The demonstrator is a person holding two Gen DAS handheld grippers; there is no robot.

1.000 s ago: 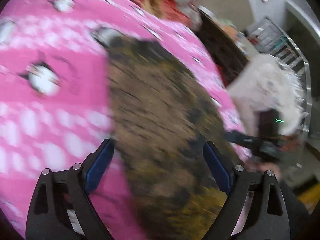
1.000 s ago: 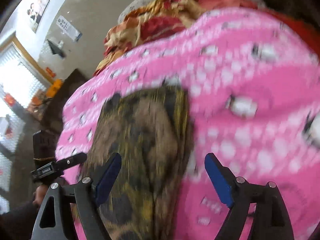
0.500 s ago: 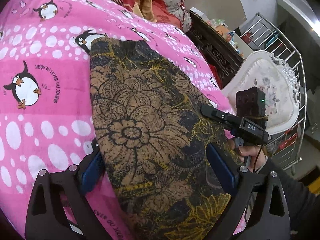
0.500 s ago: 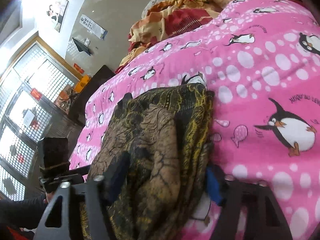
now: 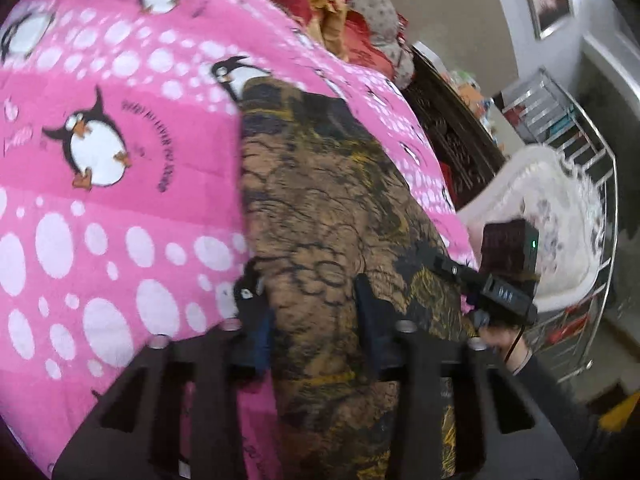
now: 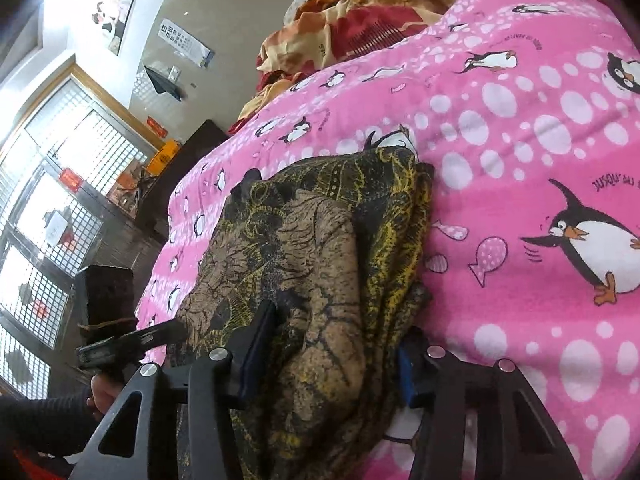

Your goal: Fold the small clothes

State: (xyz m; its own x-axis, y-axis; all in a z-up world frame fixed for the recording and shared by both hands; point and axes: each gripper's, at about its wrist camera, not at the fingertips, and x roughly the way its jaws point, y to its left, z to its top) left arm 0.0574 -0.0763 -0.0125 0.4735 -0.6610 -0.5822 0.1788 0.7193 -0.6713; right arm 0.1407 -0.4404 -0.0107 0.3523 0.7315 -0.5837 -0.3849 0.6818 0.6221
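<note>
Brown patterned cloth (image 5: pixel 328 216) lies on the pink penguin bedspread (image 5: pixel 120 240). Left hand-held gripper (image 5: pixel 316 312): jaws just narrowed, pinching a bunched fold at the cloth's near end. Right hand-held gripper (image 6: pixel 336 344): jaws just closed in, clamping the cloth's thick folded edge.

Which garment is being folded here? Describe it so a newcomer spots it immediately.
Start from the pink penguin-print bedspread covering the bed. On its near edge lies a brown-and-black floral cloth with yellow outlines, bunched between both grippers. It is the only dark, flower-patterned fabric; the red-and-orange blanket sits far behind it.
</note>
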